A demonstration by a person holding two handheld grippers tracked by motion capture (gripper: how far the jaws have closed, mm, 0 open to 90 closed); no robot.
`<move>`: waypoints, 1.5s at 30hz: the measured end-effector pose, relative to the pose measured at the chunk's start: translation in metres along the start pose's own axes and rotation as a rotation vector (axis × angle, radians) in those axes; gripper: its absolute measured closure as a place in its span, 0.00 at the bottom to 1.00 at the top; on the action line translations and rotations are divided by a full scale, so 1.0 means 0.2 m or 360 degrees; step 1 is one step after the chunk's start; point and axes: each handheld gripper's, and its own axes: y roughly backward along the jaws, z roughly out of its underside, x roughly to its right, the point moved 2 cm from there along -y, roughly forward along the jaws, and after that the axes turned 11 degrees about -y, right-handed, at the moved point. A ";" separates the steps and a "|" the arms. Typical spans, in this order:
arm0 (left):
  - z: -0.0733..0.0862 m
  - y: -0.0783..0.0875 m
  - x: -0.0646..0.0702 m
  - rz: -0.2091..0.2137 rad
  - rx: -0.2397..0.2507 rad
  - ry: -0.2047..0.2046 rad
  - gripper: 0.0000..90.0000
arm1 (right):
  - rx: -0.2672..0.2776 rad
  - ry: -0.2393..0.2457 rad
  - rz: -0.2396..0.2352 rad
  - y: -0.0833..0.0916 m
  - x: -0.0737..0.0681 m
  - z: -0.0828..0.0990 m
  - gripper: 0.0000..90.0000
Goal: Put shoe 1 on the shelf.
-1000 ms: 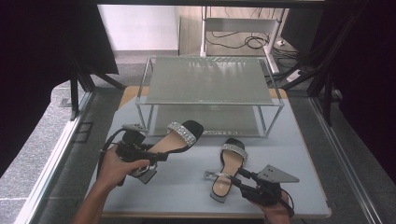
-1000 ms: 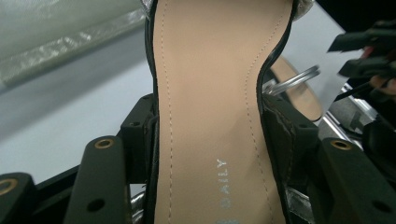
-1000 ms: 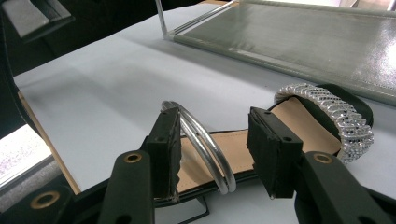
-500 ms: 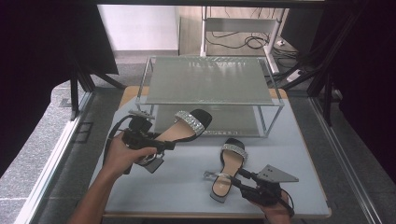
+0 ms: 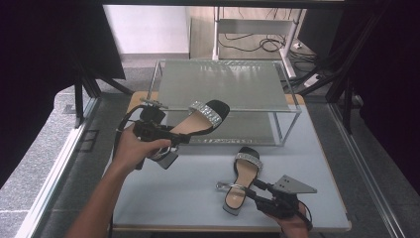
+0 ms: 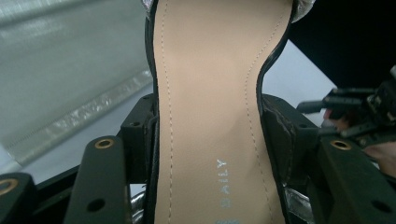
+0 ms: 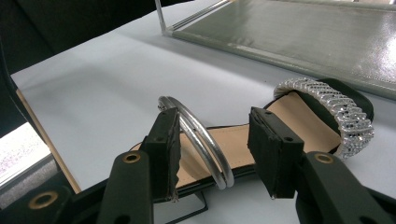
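Observation:
A black block-heel sandal [image 5: 200, 118] with a rhinestone strap hangs in the air, toe toward the glass rack [image 5: 218, 82]. My left gripper [image 5: 166, 135] is shut on it, and in the left gripper view [image 6: 208, 121] both pads press the edges of its tan insole [image 6: 205, 70]. The matching sandal [image 5: 242, 174] lies flat on the table. My right gripper [image 5: 258, 191] reaches in at its heel end. In the right gripper view [image 7: 215, 126] the jaws straddle its silver ankle ring [image 7: 201, 140]. The ring lies against the left pad, with a gap to the right pad.
The two-level glass rack with a metal frame stands at the back of the pale blue table [image 5: 173, 198]; its lower shelf [image 7: 303, 32] is just behind the lying sandal. Dark posts and cables surround the table. Bare tabletop lies at the front left.
My left gripper has lifted its sandal off the table and carried it up and toward the rack's front. The right gripper and the lying sandal have stayed put.

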 end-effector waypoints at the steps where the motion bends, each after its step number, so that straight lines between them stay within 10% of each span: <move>1: -0.01 0.00 0.00 -0.0001 0.0005 0.0005 0.48 | 0.0000 0.0004 0.0000 0.00 0.00 0.00 0.60; 45: -0.55 -0.13 -0.31 -0.0124 0.0012 0.0191 0.48 | 0.0018 -0.0029 0.0043 0.06 -0.01 0.04 0.60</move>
